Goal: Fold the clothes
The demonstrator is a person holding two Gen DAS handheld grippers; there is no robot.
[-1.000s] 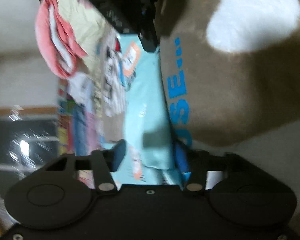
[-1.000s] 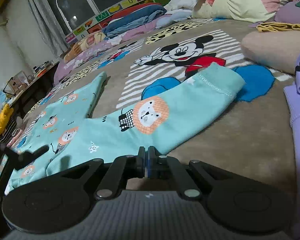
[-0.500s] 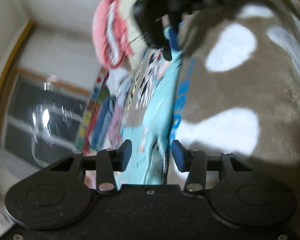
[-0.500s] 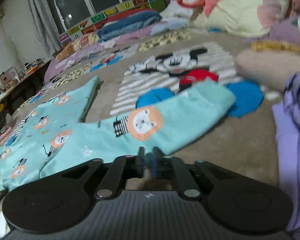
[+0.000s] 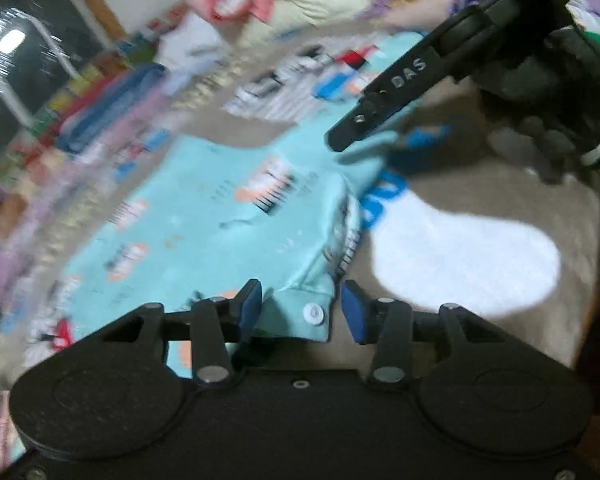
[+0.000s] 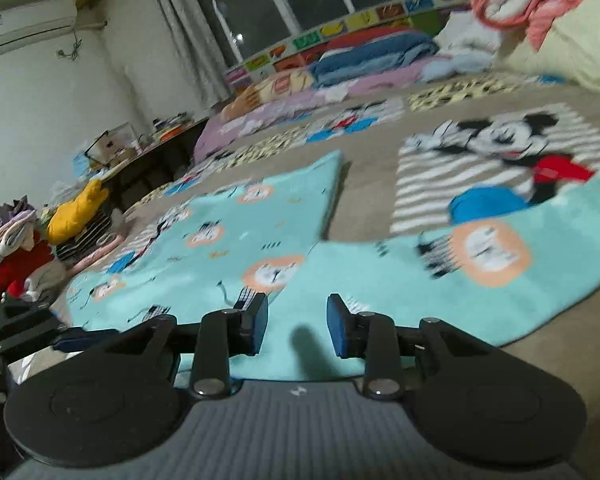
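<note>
Both grippers have let go since a second ago: each was pinched shut then, and the right one's jaws have just been opening. From the left wrist, the left gripper [image 5: 302,312] stands with its blue pads spread, a hemmed corner of the turquoise garment [image 5: 204,216] with a white snap button [image 5: 314,314] lying loose between them, touching neither pad clearly; the soft printed knit runs off toward 10 o'clock over a tan fleecy blanket [image 5: 480,196] with white patches, bare toward 3 o'clock. At 1 o'clock the right gripper [image 5: 360,128] shows as a black finger above the cloth; much here is motion-blurred. From the right wrist, the right gripper's pads are parted over flat turquoise fabric, nothing pinched; one sleeve with a lion print [image 6: 488,250] stretches to 2 o'clock, and the body spreads to 10 o'clock. A striped cartoon mouse panel [image 6: 496,148] lies beyond, and heaped clothes [image 6: 16,248] sit at 9 o'clock
</note>
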